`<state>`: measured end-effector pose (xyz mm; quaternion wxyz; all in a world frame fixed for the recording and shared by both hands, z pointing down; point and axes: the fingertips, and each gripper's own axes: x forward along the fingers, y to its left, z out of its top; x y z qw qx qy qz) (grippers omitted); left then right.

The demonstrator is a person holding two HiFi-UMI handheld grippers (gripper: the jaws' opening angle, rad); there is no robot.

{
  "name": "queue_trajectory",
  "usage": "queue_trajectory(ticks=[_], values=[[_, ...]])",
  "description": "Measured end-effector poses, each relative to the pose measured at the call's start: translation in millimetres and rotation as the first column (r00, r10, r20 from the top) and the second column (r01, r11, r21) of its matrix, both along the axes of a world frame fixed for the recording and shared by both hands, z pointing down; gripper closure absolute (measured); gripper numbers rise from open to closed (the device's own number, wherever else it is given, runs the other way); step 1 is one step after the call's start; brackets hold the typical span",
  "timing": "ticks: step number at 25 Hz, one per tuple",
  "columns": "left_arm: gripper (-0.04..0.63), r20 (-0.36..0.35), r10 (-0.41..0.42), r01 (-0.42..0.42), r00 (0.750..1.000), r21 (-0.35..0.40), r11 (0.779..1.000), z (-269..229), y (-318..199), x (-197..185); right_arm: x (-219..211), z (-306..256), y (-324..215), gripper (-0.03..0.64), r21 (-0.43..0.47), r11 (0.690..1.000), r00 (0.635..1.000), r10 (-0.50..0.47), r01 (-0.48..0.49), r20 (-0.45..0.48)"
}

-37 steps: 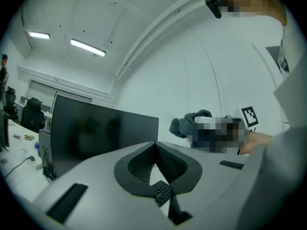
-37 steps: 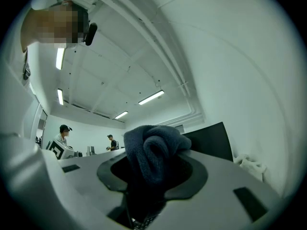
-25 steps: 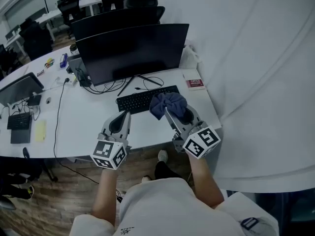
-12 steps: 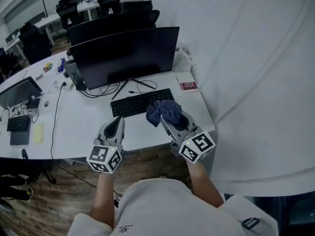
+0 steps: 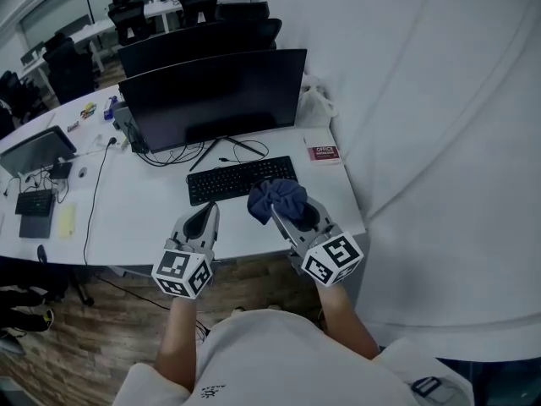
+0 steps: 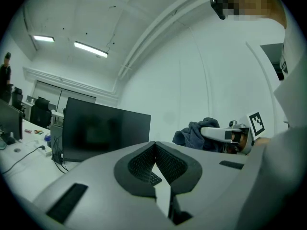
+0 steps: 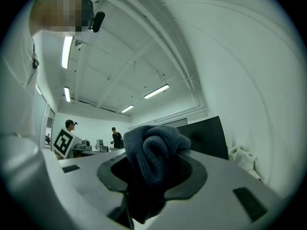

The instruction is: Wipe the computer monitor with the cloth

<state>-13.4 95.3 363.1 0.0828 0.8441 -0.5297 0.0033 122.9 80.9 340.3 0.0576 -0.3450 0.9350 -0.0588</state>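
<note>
Right gripper [image 5: 286, 205] pinches the cloth [image 5: 272, 194]; left gripper [image 5: 210, 210] is closed on nothing; next, I think, lift it to the monitor [image 5: 215, 96].

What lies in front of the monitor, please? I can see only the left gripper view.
Observer: A black keyboard lies in front of the monitor, on the person's side of its stand.
Operator: Thank you. Is the right gripper actually clamped on the cloth?
Observer: Yes. The right gripper has its jaws shut on the cloth, which bulges above them.
Operator: Is anything beside the keyboard?
Observer: A small red book lies just to its right.
</note>
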Motion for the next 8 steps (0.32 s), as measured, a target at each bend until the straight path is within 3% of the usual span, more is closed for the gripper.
queue_trajectory(ticks=[8], values=[[0.589, 0.016, 0.014, -0.014, 1.000, 0.006, 1.000, -1.0, -2.5, 17.6, 14.9, 4.3, -5.7, 0.456, -0.009, 1.000, 1.000, -0.001, 0.001, 0.001]])
